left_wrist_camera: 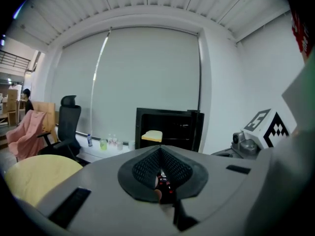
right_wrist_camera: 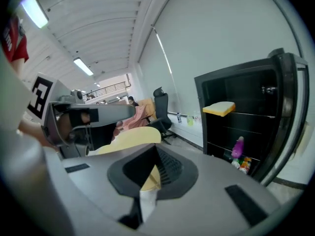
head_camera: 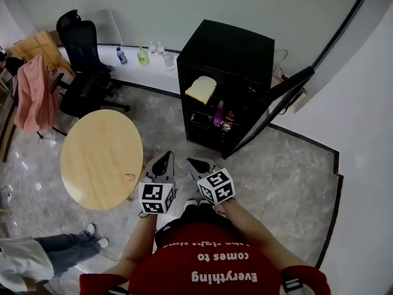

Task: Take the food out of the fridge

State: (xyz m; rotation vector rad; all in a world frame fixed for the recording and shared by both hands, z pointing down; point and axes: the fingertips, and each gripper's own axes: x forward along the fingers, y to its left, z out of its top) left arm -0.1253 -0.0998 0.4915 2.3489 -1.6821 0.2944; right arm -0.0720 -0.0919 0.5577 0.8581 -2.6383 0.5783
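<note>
A black fridge (head_camera: pixel 230 49) stands ahead with its door (head_camera: pixel 277 105) swung open to the right. A bread slice (head_camera: pixel 201 89) lies on the top shelf. A purple bottle (head_camera: pixel 218 113) and red cans (head_camera: pixel 228 122) sit on a lower shelf. My left gripper (head_camera: pixel 164 159) and right gripper (head_camera: pixel 195 163) are held side by side, well short of the fridge, both shut and empty. In the left gripper view the left gripper (left_wrist_camera: pixel 158 151) faces the fridge (left_wrist_camera: pixel 167 128) and bread (left_wrist_camera: pixel 151 136). In the right gripper view the right gripper (right_wrist_camera: pixel 155 149) has the bread (right_wrist_camera: pixel 219 108) and bottle (right_wrist_camera: pixel 237 146) off to its right.
A round wooden table (head_camera: pixel 98 155) stands close on the left. Behind it are a black office chair (head_camera: pixel 83 60) and a pink cloth (head_camera: pixel 34 94) draped over a chair. Small bottles (head_camera: pixel 142 55) line a white ledge. Another person's legs (head_camera: pixel 64 251) show at bottom left.
</note>
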